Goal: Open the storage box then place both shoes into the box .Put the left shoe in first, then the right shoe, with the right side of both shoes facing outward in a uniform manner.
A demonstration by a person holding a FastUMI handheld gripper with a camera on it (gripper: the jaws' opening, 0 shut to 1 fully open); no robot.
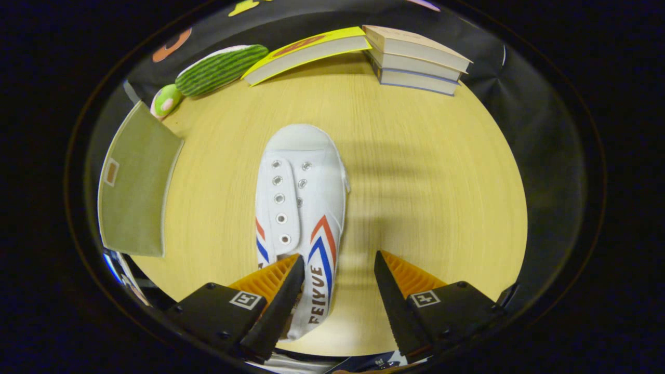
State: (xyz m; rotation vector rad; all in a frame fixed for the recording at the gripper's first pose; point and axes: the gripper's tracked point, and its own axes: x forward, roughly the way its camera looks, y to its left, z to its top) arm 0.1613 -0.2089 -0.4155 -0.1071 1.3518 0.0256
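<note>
Pale wooden table [426, 171], black cloth wall [524, 93] behind, soft shadows

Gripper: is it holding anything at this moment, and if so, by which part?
Nothing is held. The gripper is open above the white shoe; one finger lies over the shoe's heel end, the other over bare table beside it. Neither finger presses on it.

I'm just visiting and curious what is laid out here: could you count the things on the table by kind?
Shoes: 1, the white shoe, its heel side between the open gripper's fingers.
Books: 4, a yellow-covered book and a stack of three.
Plush toys: 2, a green striped one and a small one.
Olive fabric lid: 1.
Total: 8.
</note>
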